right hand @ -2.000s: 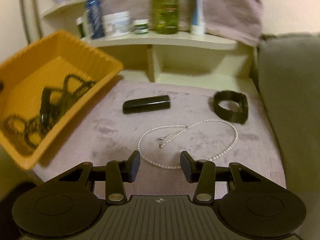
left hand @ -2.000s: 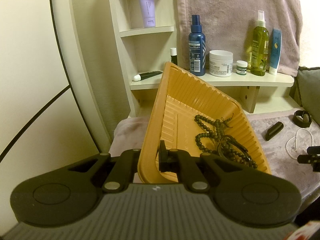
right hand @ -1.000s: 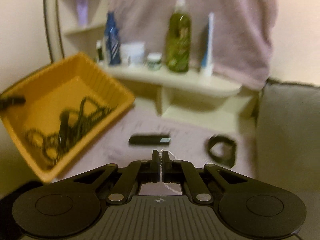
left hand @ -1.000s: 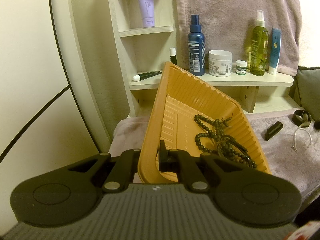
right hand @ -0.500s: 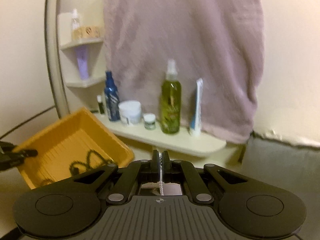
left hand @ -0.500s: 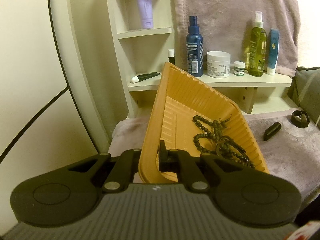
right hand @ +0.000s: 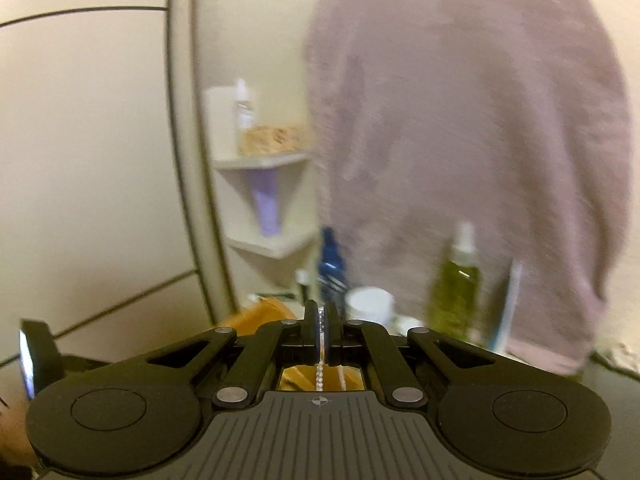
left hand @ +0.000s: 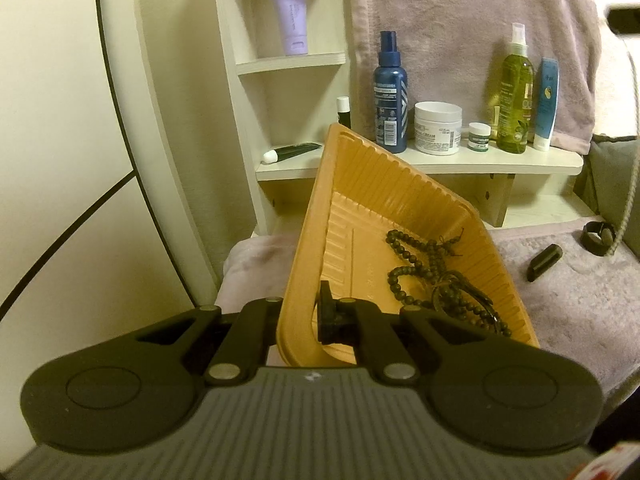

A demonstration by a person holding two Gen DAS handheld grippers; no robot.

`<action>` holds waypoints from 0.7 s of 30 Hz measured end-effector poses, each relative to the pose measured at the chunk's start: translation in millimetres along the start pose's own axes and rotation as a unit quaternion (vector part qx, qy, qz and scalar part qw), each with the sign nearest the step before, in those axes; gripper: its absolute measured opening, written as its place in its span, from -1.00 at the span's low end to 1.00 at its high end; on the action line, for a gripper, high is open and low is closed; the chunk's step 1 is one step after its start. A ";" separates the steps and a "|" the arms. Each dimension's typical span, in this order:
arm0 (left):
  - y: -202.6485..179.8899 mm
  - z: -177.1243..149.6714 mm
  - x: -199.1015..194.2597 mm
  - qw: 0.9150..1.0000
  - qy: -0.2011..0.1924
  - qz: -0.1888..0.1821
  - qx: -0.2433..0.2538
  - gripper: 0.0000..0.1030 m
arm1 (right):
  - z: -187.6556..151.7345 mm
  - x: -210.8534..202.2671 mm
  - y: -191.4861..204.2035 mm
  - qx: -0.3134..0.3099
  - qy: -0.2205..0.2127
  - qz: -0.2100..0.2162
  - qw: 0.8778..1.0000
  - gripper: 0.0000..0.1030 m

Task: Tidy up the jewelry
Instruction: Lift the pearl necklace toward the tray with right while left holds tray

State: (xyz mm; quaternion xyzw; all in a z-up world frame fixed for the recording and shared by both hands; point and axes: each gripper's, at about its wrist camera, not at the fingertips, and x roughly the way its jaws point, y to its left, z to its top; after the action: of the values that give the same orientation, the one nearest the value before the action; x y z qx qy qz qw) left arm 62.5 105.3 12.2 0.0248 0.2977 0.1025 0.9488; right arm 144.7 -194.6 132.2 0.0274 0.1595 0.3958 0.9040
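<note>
My left gripper (left hand: 310,318) is shut on the near rim of the orange tray (left hand: 360,184), which it holds tilted above the mauve cloth. Dark bead strands (left hand: 432,272) lie bunched in the tray's lower right corner. My right gripper (right hand: 321,324) is shut on the white pearl necklace (right hand: 319,374), whose strands hang below the jaws over a glimpse of the tray (right hand: 272,308). In the left wrist view the same pearl necklace (left hand: 630,184) hangs down the right edge, from the right gripper's dark tip at the top corner.
A black clip (left hand: 545,262) and a black band (left hand: 598,233) lie on the mauve cloth (left hand: 572,304). The shelf (left hand: 460,162) behind holds a blue bottle (left hand: 390,92), a white jar (left hand: 437,128), a green spray bottle (left hand: 514,92) and tubes. A towel (left hand: 460,20) hangs above.
My right gripper has risen with the pearl necklace, off the cloth and up to towel height. The necklace now dangles at the right of the left wrist view. The tray has stayed put.
</note>
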 end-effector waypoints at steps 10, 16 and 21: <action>6.1 -0.5 3.9 1.000 0.003 -0.009 -0.008 -0.91 | 13.6 48.3 40.3 -0.009 0.006 0.064 0.998 -0.97; 8.0 -0.1 6.4 1.000 0.005 -0.012 -0.012 -0.91 | -4.9 86.2 52.5 0.008 0.051 0.097 0.994 -0.96; 9.0 0.0 6.9 1.000 0.005 -0.013 -0.014 -0.91 | -32.9 114.0 51.7 0.031 0.105 0.109 0.988 -0.96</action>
State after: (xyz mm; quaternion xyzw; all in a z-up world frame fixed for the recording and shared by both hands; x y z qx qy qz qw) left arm 66.4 115.6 9.3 0.0073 0.3009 0.0943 0.9490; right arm 170.4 -79.1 79.7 0.0309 0.2619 0.4875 0.8324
